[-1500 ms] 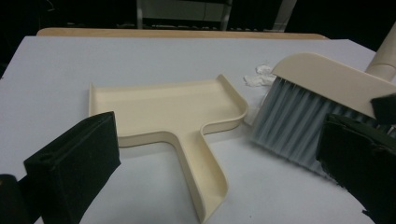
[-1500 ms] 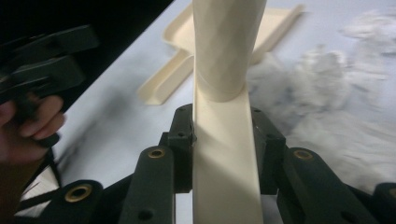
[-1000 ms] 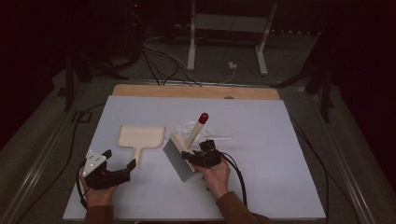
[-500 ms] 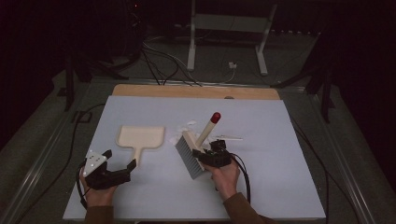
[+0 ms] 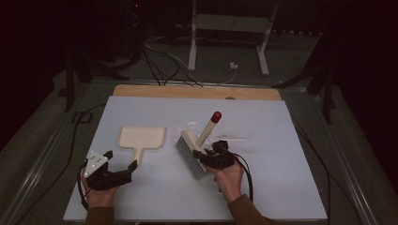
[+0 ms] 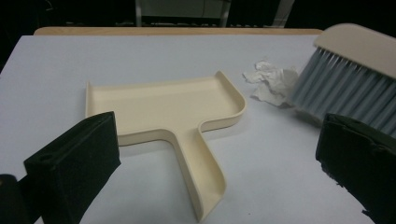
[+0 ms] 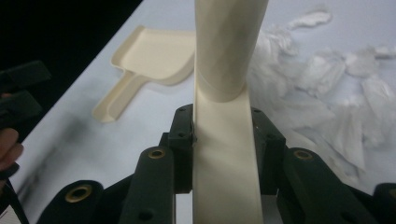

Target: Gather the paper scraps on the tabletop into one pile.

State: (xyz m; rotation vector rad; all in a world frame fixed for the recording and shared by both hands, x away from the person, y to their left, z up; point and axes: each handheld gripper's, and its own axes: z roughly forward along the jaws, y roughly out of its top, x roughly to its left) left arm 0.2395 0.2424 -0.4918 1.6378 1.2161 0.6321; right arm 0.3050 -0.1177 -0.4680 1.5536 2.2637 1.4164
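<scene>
A pale grey-white sheet is covering the table, with a strip of bare wood showing along the far edge at 12 o'clock. The room beyond is lying in darkness; a white metal stand and loose cables are resting on the floor behind the table.

Crumpled white paper scraps are lying near the table's centre, just beyond the brush head, toward 1 o'clock of it. In the right gripper view the scraps are spreading across the sheet at the right of the handle. Nothing is standing between the dustpan and the scraps.

The cream dustpan is lying flat at about 10 o'clock of the table's centre, its handle pointing toward 6 o'clock, its shallow rimmed tray bare.

The left gripper is hovering just short of the dustpan handle, jaws spread wide and holding nothing.

The right gripper is gripping the brush, jaws closed on the flat cream base of its handle. The brush is tilting, its grey bristles facing toward 8 o'clock and its round handle rising toward 1 o'clock to a red tip. Whether the bristles are touching the sheet cannot be told.
</scene>
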